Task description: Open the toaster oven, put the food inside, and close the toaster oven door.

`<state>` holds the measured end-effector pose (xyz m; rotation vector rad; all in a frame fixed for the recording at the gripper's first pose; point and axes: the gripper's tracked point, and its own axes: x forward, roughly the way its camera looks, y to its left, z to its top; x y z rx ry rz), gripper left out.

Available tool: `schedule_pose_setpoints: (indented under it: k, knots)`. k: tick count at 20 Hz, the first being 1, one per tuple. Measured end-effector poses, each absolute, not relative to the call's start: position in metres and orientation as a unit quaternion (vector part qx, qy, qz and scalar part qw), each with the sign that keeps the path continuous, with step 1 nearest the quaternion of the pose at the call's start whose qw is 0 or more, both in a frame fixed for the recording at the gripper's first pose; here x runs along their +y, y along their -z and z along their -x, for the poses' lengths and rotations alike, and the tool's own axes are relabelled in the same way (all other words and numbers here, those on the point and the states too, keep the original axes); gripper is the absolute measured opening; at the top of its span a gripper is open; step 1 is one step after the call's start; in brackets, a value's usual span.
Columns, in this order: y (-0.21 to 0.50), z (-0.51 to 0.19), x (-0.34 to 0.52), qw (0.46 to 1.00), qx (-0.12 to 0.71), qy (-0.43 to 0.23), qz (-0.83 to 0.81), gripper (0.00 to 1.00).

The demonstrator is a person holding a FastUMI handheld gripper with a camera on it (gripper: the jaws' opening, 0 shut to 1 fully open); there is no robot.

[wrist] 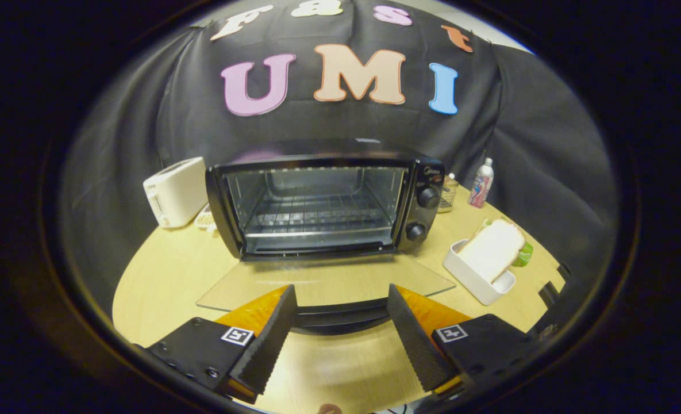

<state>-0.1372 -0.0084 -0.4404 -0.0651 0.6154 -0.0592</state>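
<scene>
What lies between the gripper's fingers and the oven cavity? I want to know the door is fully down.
In the gripper view, the open gripper spans the door handle; the glass door lies flat ahead, reaching the toaster oven.

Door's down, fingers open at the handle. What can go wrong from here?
1. The gripper sits open astride the door handle; swinging toward the bread could snag it.
2. The bread slice leans on the white tray rim and may slip or tear when pinched.
3. The open glass door covers the approach to the rack.
</scene>
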Motion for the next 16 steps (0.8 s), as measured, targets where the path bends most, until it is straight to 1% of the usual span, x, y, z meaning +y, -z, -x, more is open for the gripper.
schedule_pose_setpoints:
  k: [8,12,16]
  knots:
    - [0.489,0.136,-0.004,0.935,0.353,0.033,0.017,0.98]
    - [0.485,0.133,-0.006,0.935,0.352,0.032,0.001,0.99]
    - [0.456,0.126,-0.019,0.947,0.321,0.023,0.019,0.99]
